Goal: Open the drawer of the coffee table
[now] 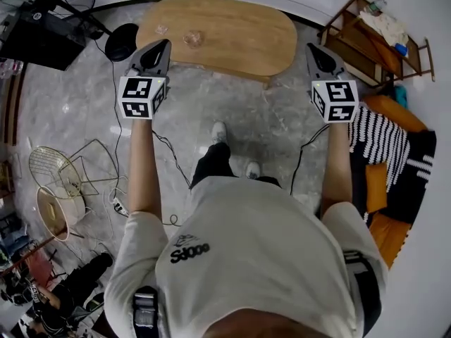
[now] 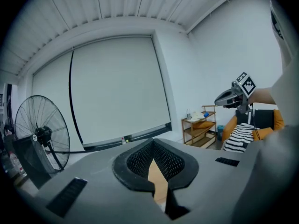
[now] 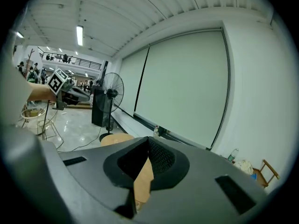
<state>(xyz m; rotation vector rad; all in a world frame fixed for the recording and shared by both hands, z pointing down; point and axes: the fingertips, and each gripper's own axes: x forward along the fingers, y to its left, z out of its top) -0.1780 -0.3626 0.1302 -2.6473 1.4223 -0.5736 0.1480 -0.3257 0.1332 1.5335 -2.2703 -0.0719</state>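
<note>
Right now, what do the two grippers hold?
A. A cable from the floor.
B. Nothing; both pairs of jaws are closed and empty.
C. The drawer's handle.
B: in their own views, the left gripper and the right gripper each show jaws closed together with nothing between them; only the wood of the table shows past them.

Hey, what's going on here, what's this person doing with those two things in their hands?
A person stands facing a wooden coffee table with both arms held out, a claw in each hand. The left claw and the right claw are both shut and hold nothing. Neither touches the table, and no drawer shows from above, so the opening does not look to have started.
</note>
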